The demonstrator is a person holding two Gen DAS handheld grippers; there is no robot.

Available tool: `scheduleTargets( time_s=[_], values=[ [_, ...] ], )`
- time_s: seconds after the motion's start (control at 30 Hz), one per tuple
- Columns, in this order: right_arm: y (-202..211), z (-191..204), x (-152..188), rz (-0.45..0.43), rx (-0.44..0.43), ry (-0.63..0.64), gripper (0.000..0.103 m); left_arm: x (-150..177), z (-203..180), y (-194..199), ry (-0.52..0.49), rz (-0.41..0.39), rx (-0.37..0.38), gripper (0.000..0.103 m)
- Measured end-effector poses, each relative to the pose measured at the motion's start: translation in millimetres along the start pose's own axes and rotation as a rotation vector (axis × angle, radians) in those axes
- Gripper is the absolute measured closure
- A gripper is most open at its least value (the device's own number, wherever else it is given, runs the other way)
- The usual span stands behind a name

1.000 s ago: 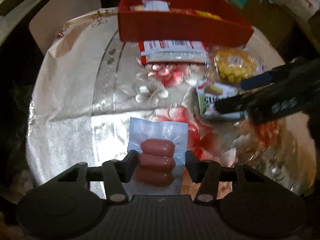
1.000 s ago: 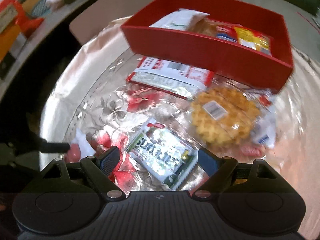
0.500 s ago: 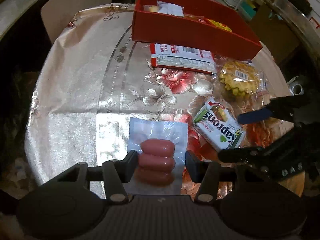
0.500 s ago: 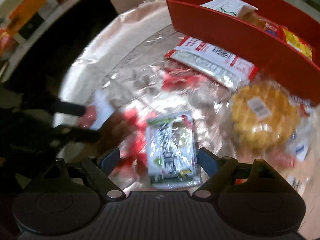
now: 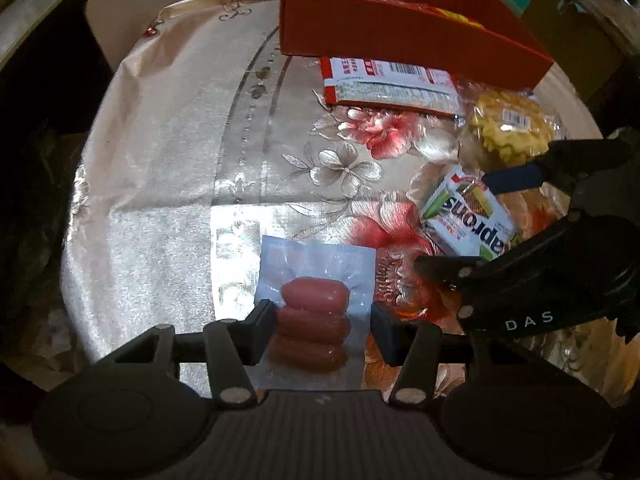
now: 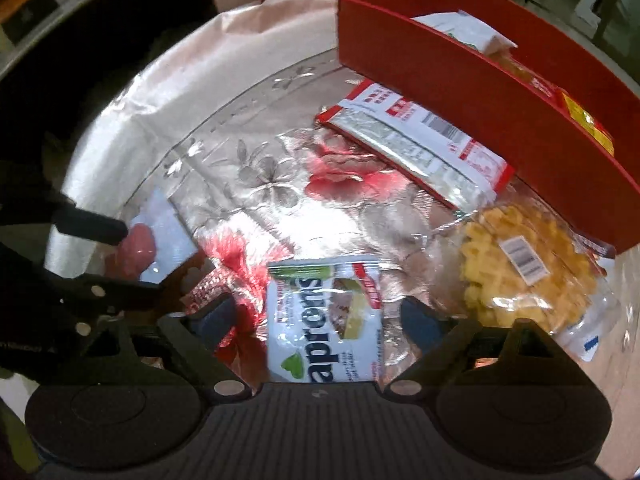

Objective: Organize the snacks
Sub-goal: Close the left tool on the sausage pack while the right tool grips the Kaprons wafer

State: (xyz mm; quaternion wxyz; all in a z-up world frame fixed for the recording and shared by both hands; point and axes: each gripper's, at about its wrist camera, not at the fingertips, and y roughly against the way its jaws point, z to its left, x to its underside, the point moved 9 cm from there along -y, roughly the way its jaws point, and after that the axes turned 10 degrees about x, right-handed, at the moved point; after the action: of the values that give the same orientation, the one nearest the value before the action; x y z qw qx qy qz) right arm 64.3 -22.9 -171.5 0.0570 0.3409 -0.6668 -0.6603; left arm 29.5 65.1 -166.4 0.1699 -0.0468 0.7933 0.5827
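The left tool (image 5: 323, 320) at the lower centre of the left wrist view is clamped on the sausage pack (image 5: 312, 320), a clear vacuum pouch with three pink sausages; the pouch hangs between the pads above the table (image 5: 168, 184), which is covered by a shiny flowered cloth

The right tool (image 6: 318, 320), lower centre of the right wrist view, has just been spreading its jaws and they stand wide apart on either side of the wafer pack (image 6: 324, 320), a white and green packet lying flat on the cloth; the pads do not touch it. In the left wrist view the same tool shows at the right edge, its two fingers above and below the wafer pack

The red box (image 5: 408, 28) sits at the top of the left wrist view and upper right of the right wrist view. Inside it lie a white packet (image 6: 468, 32) toward the far end and a yellow-and-red packet (image 6: 584, 120) nearer the right edge; the rest of its inside is hidden by the wall

Just in front of the box wall a red-and-white pouch (image 6: 412, 144) lies flat. Beside that, toward the right, lies a bagged waffle (image 6: 528, 264), touching the pouch's corner and close to the box
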Motion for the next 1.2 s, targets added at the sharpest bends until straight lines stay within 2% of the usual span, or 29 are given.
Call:
scheduleTargets(
  time_s=[0.13,0.2,0.37,0.5,0.57,0.63,0.7,0.77,0.87,0.93,1.0,1.07,1.13,1.17,1.2],
  values=[
    [-0.5,1.0,2.2,-0.024,0.018,-0.023,0.005,0.8,3.3,0.6,0.0,0.005,-0.013,0.056],
    [-3.2,1.5,4.5,-0.043,0.04,-0.03,0.0,2.4,3.5,-0.3,-0.023,0.013,-0.038,0.054],
    [-5.0,5.6,6.1,-0.039,0.072,0.043,0.0,5.9,5.9,-5.1,-0.035,0.032,-0.067,0.05],
    [-0.9,2.9,7.5,-0.034,0.079,0.064,0.008,7.3,21.2,-0.2,0.069,0.034,-0.053,0.05],
    [1.5,0.9,8.6,-0.042,0.083,0.063,0.012,8.5,27.9,0.2,0.111,0.034,-0.056,0.047],
    [5.4,-1.7,9.1,-0.047,0.087,0.054,0.02,9.4,32.7,-2.1,0.117,0.037,-0.087,0.038],
    [10.2,-7.1,8.8,-0.05,0.077,0.024,0.038,9.6,30.7,-5.5,0.094,0.041,-0.105,0.037],
    [13.2,-13.5,11.0,-0.043,0.06,-0.007,0.038,9.8,28.4,-6.7,0.069,0.033,-0.134,0.033],
    [12.9,-13.3,16.7,-0.049,0.076,0.001,0.038,10.5,30.0,-5.4,0.087,0.026,-0.133,0.034],
    [12.0,-9.9,17.1,-0.055,0.064,0.008,0.03,11.5,27.7,-3.9,0.083,0.016,-0.136,0.04],
    [9.5,-4.6,16.4,-0.051,0.056,0.036,0.021,13.6,24.4,-2.1,0.071,0.006,-0.154,0.041],
    [7.1,-0.6,15.0,-0.051,0.059,0.043,0.017,14.3,22.6,-0.9,0.063,-0.002,-0.166,0.041],
    [7.1,1.9,15.9,-0.055,0.085,0.057,0.018,11.8,23.7,-2.8,0.069,-0.003,-0.167,0.041],
    [8.8,1.7,15.9,-0.056,0.091,0.061,0.022,11.6,23.5,-2.3,0.071,-0.003,-0.163,0.041],
    [11.2,-0.4,15.5,-0.059,0.098,0.058,0.034,11.5,22.7,-1.6,0.074,-0.003,-0.155,0.041]
  ],
)
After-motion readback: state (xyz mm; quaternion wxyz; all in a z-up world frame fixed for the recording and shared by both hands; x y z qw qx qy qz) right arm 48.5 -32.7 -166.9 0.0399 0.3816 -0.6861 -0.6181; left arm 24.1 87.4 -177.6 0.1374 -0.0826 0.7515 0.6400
